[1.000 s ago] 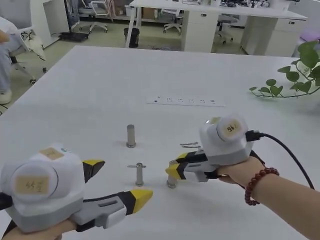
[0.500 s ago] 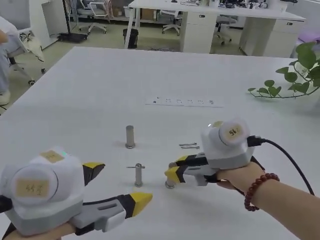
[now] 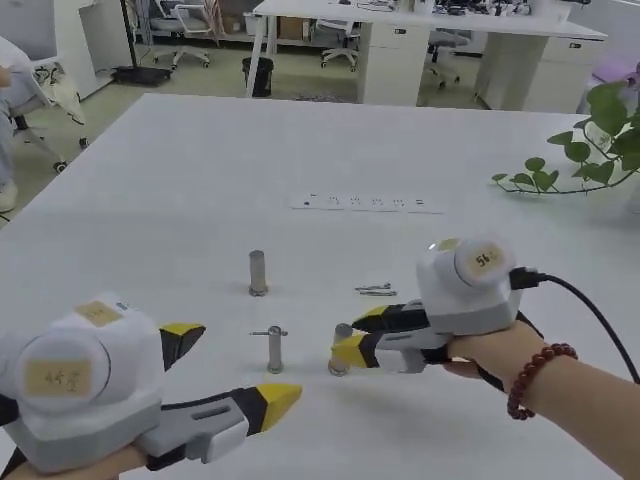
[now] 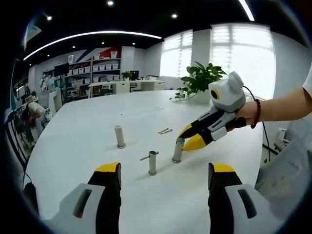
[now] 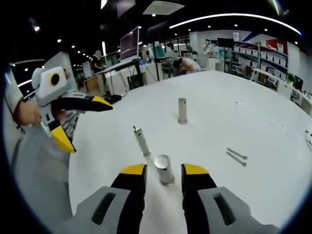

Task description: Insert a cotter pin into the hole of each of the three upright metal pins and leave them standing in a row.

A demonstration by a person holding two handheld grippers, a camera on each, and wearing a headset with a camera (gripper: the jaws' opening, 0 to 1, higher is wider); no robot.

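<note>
Metal pin straddled by the right gripper, toward the near edge of the worktop.

We see the right jaws narrowly parted on either side of this bare pin, a sliver of gap showing, so released rather than clamped. The left gripper hangs wide open and empty by the near left corner. A second pin alongside carries a cotter pin; a third pin stands bare toward the far edge, and loose cotter pins lie just beyond the right gripper. We judge the pins solid, stiff, smooth and easily tipped: hold low on the shaft, hole left clear.
</note>
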